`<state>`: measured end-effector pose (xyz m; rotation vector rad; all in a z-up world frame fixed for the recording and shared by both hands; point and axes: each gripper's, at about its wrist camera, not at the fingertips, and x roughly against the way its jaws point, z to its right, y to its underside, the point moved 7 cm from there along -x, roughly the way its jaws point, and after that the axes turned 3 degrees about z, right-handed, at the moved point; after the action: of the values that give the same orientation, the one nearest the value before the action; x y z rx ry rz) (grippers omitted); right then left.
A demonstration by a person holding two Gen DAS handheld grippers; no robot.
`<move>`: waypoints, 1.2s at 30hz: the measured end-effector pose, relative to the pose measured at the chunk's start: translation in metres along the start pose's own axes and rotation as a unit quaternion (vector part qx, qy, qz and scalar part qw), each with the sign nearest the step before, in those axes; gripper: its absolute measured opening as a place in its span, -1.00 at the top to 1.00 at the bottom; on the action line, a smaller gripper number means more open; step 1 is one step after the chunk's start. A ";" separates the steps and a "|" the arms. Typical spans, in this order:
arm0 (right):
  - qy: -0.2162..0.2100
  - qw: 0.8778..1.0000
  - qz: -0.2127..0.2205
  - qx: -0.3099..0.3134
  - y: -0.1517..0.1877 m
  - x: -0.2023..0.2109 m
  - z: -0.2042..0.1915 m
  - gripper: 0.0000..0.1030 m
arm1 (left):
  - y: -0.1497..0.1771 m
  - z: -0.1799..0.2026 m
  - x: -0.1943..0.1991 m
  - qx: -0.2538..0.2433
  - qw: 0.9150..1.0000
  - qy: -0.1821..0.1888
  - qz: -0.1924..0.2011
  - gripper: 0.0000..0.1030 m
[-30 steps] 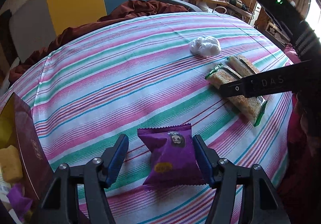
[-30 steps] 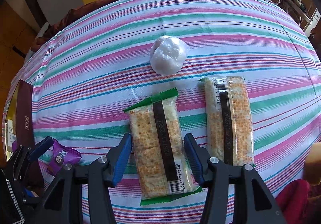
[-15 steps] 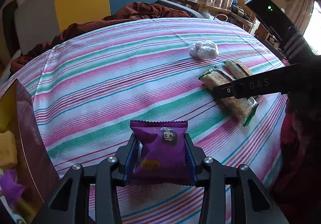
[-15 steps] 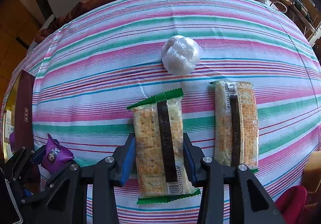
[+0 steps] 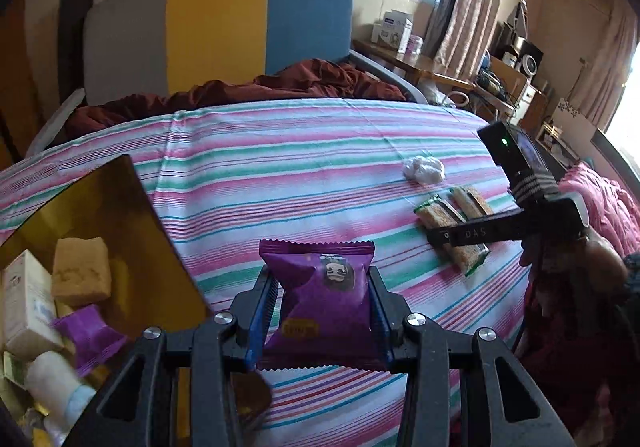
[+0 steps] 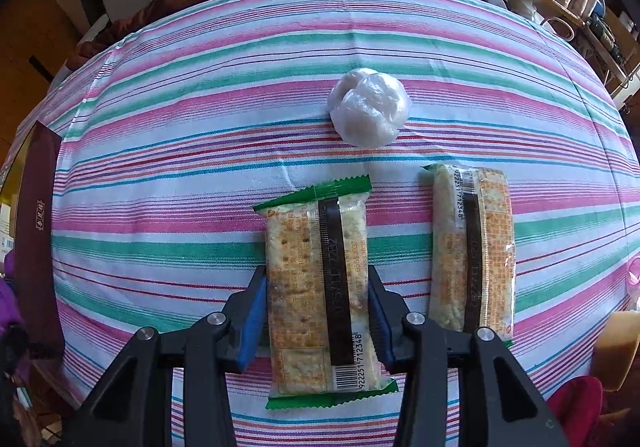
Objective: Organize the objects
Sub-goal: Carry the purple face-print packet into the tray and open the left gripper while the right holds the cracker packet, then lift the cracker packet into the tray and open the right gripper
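I am at the pick-up step with both tongs: my left gripper is clenched on the purple snack packet, held above the striped tablecloth just right of the open box, so I judge it next needs swinging left over the box and letting go. My right gripper is clamped across the cracker pack, which lies on the cloth, its long axis running straight away from me, barcode end nearest.

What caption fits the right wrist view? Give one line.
Right gripper clamps a cracker pack on the striped tablecloth.
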<state>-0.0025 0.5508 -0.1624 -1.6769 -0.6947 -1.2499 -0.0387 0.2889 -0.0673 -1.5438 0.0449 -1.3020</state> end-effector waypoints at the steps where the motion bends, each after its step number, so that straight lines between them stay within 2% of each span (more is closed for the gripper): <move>1: 0.000 1.000 0.000 0.000 0.000 0.000 0.001 0.12 | -0.001 -0.011 0.007 0.009 1.000 -0.007 0.004 0.15; 6: 0.002 1.000 0.001 0.002 -0.002 0.000 0.004 0.12 | 0.011 -0.066 0.031 0.039 0.998 -0.045 0.004 0.15; 12: 0.008 1.000 0.003 0.006 -0.005 -0.005 -0.001 0.12 | 0.043 -0.107 0.045 0.046 0.996 -0.076 -0.012 0.15; 22: 0.018 1.000 0.006 0.013 -0.004 -0.007 -0.009 0.12 | 0.080 -0.120 0.033 0.043 0.993 -0.098 -0.053 0.14; 31: 0.021 1.000 0.007 0.016 0.000 -0.008 -0.011 0.12 | 0.082 -0.119 0.035 0.030 0.992 -0.114 -0.044 0.13; 36: 0.026 0.999 0.010 0.019 0.002 -0.006 -0.014 0.12 | 0.078 -0.120 0.047 0.022 0.991 -0.127 -0.026 0.13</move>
<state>-0.0085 0.5380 -0.1674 -1.6109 -0.6642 -1.2552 -0.0640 0.1464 -0.1101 -1.6708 -0.1869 -1.1295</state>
